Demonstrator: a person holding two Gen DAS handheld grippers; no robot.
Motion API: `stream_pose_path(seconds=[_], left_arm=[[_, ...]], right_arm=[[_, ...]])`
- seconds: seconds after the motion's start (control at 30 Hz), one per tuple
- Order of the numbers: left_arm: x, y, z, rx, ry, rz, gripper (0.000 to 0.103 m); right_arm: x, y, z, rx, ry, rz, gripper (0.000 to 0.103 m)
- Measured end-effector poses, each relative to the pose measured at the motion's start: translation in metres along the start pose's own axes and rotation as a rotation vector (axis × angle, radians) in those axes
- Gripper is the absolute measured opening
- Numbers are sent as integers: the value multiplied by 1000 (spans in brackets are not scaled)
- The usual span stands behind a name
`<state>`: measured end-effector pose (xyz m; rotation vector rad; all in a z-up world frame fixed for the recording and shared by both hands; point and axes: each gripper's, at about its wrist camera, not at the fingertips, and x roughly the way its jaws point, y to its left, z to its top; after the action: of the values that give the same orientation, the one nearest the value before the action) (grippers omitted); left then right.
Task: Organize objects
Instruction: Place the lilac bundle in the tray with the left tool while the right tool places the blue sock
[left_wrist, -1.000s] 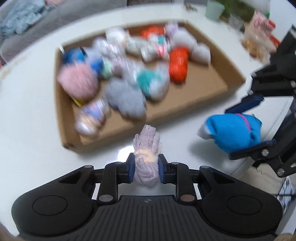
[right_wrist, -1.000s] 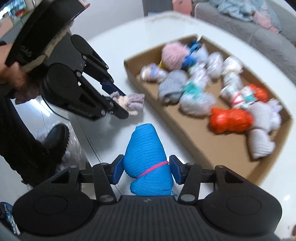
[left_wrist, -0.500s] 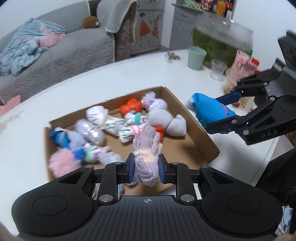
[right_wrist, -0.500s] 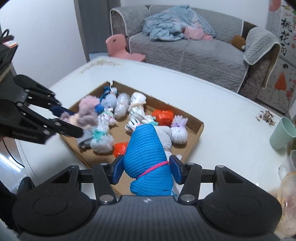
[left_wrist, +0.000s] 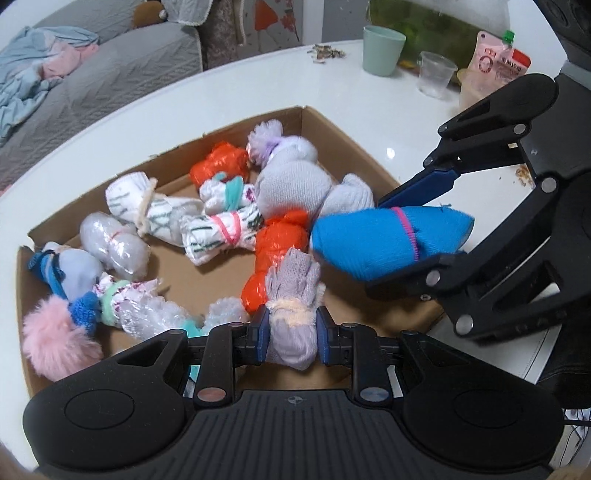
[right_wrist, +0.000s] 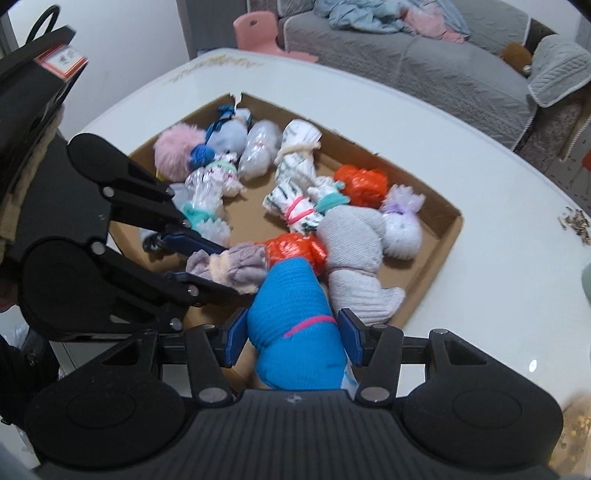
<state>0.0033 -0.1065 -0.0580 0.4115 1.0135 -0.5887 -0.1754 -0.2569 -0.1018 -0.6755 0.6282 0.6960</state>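
Note:
My left gripper (left_wrist: 291, 334) is shut on a lilac sock bundle (left_wrist: 293, 295) tied with a pale band, held over the near edge of the cardboard box (left_wrist: 354, 144). My right gripper (right_wrist: 291, 339) is shut on a blue sock bundle (right_wrist: 291, 325) with a pink band, held over the box's near right corner. In the left wrist view the blue bundle (left_wrist: 388, 236) sits right of the lilac one. In the right wrist view the lilac bundle (right_wrist: 229, 266) sits just left of the blue one, close to touching. The box holds several bundled socks.
The box (right_wrist: 450, 225) lies on a white round table (right_wrist: 498, 206). A green cup (left_wrist: 382, 50), a clear plastic cup (left_wrist: 436, 74) and snack packets (left_wrist: 498, 62) stand at the far right. Scattered seeds (left_wrist: 327, 51) lie near the cup. A grey sofa (right_wrist: 424, 62) is behind.
Both grippers have moved in over the box with their bundles and come close together; a second ago they were outside its near edge.

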Motion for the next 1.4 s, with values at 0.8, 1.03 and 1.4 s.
stream_pose_path(seconds=[0.8, 1.03, 1.4], left_arm=[[10, -1, -4, -13, 25, 47, 31], [11, 4, -10, -29, 42, 30, 35], [11, 14, -10, -136, 104, 57, 78]], right_arm=[[24, 2, 4, -13, 22, -9, 48], [30, 8, 0, -43, 70, -21, 49], [24, 10, -3, -77, 103, -44, 81]])
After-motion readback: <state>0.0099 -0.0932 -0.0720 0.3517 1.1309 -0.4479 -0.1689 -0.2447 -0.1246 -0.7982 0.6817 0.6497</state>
